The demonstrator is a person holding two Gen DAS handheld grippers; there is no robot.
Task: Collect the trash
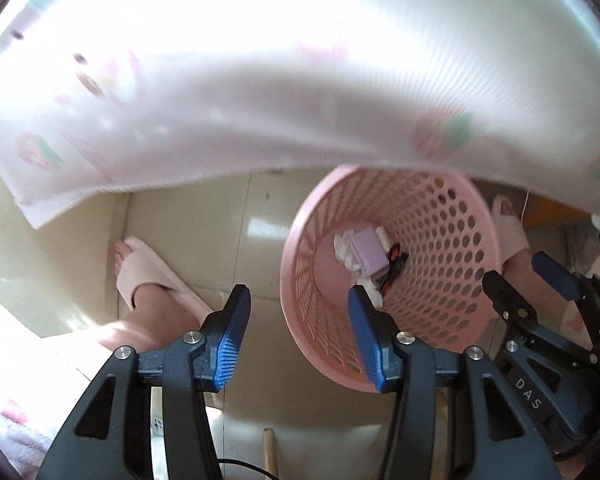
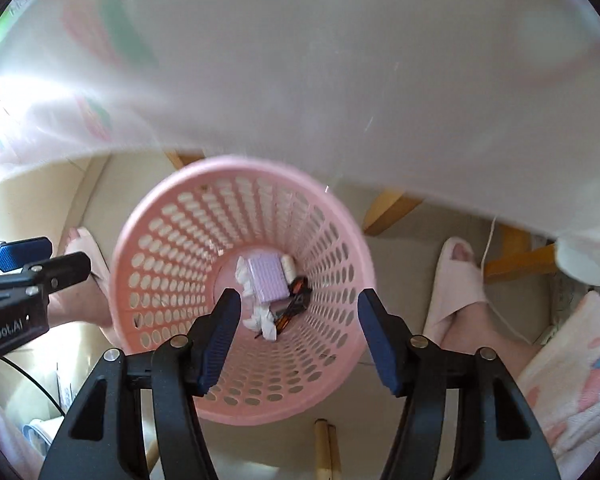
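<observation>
basket: pink perforated waste basket (image 2: 332,240) stands on the pale tiled floor (image 1: 204,232), centre of the right wrist view, right of centre in the left wrist view.
trash: already at the basket bottom, a lilac box (image 2: 267,278) lying on crumpled white tissue (image 2: 260,320), with a dark orange-marked wrapper (image 2: 296,302) just beside it at lower right.
right gripper: right gripper (image 2: 300,336) hangs over the basket mouth, blue pads spread wide, nothing between them.
left gripper: left gripper (image 1: 300,336) sits left of the basket at the lower middle of its frame, pads likewise apart and empty; its right pad overlaps the basket's near rim in the frame.
overhead: a white printed cloth (image 1: 260,100) fills the upper half of both views, blurred; it looks like a table cover hanging above the basket.
surroundings: feet in pink slippers (image 1: 140,268) on either side of the basket; wooden legs (image 2: 392,208) behind it at upper right of the right wrist view.
step in hand (judgement): a drop seems finished, both grippers empty; more trash, if any, is not visible here.
doing it well: lift both grippers straight up clear of the rim before swinging away, so a pad does not hook a hole and tip the light basket.
risk: the draped cloth edge is near; catching it could drag things off the table.
</observation>
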